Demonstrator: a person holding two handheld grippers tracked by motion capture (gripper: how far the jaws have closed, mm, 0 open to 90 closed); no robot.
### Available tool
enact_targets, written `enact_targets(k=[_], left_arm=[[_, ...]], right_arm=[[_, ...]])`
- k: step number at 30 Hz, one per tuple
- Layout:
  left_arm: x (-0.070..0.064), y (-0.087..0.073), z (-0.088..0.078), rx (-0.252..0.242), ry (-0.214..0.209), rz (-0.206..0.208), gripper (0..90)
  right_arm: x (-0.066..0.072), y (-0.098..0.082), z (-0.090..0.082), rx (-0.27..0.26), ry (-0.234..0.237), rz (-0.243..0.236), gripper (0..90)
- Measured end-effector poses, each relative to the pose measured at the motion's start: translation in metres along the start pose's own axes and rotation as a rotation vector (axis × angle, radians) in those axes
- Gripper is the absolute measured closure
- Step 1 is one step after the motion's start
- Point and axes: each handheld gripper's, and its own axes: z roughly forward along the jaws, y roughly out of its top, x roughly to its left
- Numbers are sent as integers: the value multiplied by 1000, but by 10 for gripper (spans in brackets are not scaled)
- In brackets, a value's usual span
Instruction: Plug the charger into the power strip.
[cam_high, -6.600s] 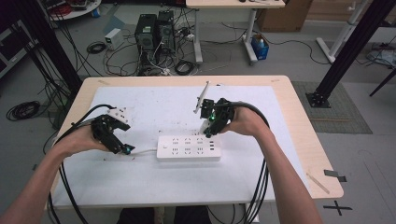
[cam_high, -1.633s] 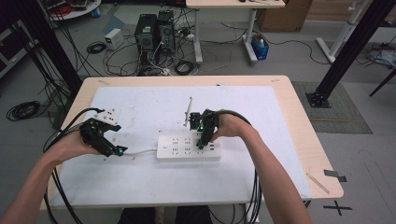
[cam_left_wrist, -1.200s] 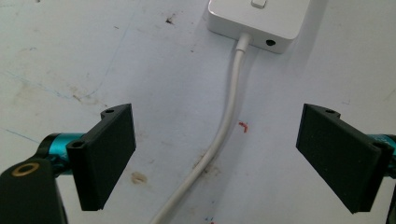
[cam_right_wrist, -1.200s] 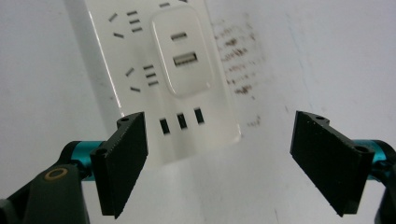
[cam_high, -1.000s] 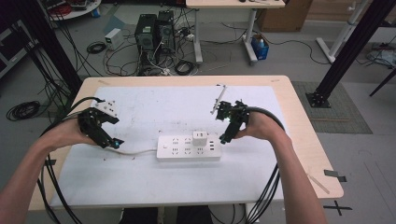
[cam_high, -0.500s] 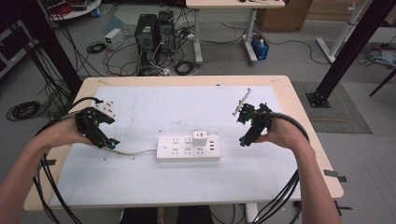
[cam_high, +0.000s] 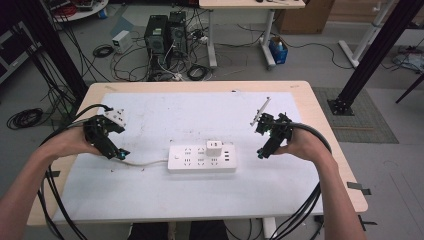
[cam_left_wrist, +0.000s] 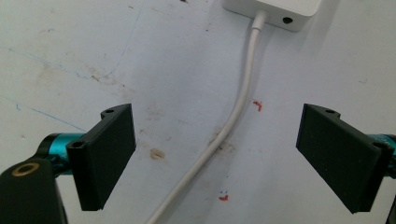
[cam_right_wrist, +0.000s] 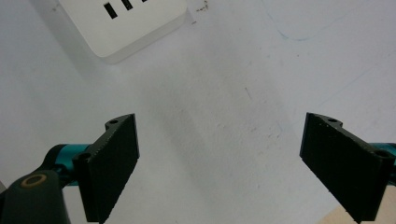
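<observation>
A white power strip (cam_high: 202, 157) lies flat near the middle of the worktop (cam_high: 320, 100), on the white sheet (cam_high: 190, 112) that covers most of it. A small white plug block (cam_high: 214, 147) sits in the strip's top, right of its centre. The strip's white cord (cam_high: 145, 162) runs off its left end toward the left tool (cam_high: 119, 153).

The left tool is held low at the left side of the sheet, just beside the end of the cord. In the left gripper view its two black jaws stand spread wide with nothing between them but the cord (cam_left_wrist: 229, 126) lying on the sheet below, which leads up to the end of the power strip (cam_left_wrist: 275, 10).

The right tool (cam_high: 262, 152) is held at the right side of the sheet, near the strip's right end but apart from it. In the right gripper view its jaws are also spread wide and grip nothing; a corner of the power strip (cam_right_wrist: 126, 28) shows at the far left above bare sheet.
</observation>
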Motion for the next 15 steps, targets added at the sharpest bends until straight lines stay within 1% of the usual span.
enact_targets(k=[1, 2, 4, 8, 9, 12, 15], left_arm=[[0, 0, 0, 3, 0, 3, 120], [0, 0, 1, -5, -1, -4, 120], [0, 0, 1, 4, -4, 1, 120], [0, 1, 3, -2, -3, 0, 120], [0, 1, 3, 6, -5, 6, 120], [-1, 2, 5, 5, -6, 9, 120], [-2, 1, 6, -3, -5, 0, 120]], right_arm=[[0, 0, 1, 8, -2, 2, 113], [1, -1, 2, 7, -1, 1, 113], [1, -1, 3, 12, 3, 4, 113], [2, -1, 4, 10, 6, 0, 113], [2, -1, 5, 10, 5, -1, 113], [2, 0, 5, 11, 3, -5, 113], [2, 0, 6, 10, 5, -7, 113]])
